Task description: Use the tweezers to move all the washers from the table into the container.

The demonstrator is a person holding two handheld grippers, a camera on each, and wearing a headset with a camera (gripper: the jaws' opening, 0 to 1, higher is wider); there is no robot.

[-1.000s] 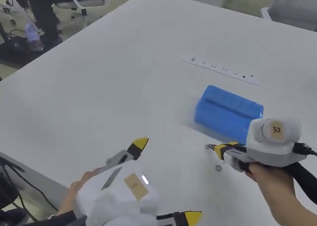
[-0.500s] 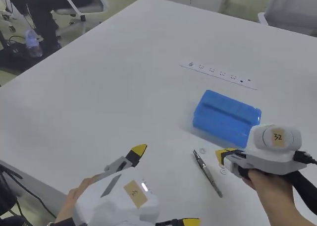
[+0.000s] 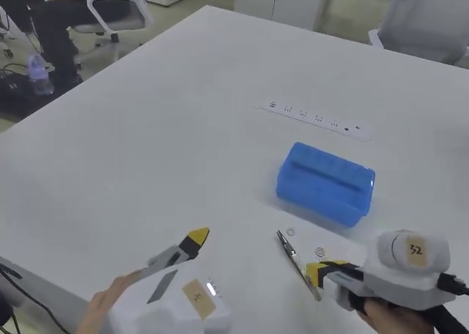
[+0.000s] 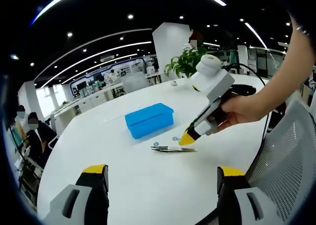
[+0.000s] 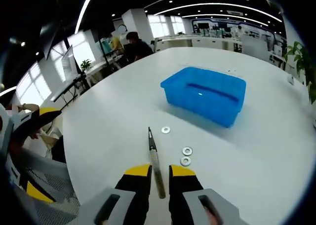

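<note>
The right gripper [image 5: 159, 171] straddles the rear of the tweezers [image 5: 153, 153], jaws set close. Whether they actually pinch it I cannot tell. The left gripper [image 4: 162, 170] hangs released. A shallow hold could let the slim grey tweezers twist or skid on the desk [image 5: 108, 121]. They lie flat toward its near edge, with three small washers [image 5: 187, 150] beside them, just short of the blue container [image 5: 205, 94].
</note>
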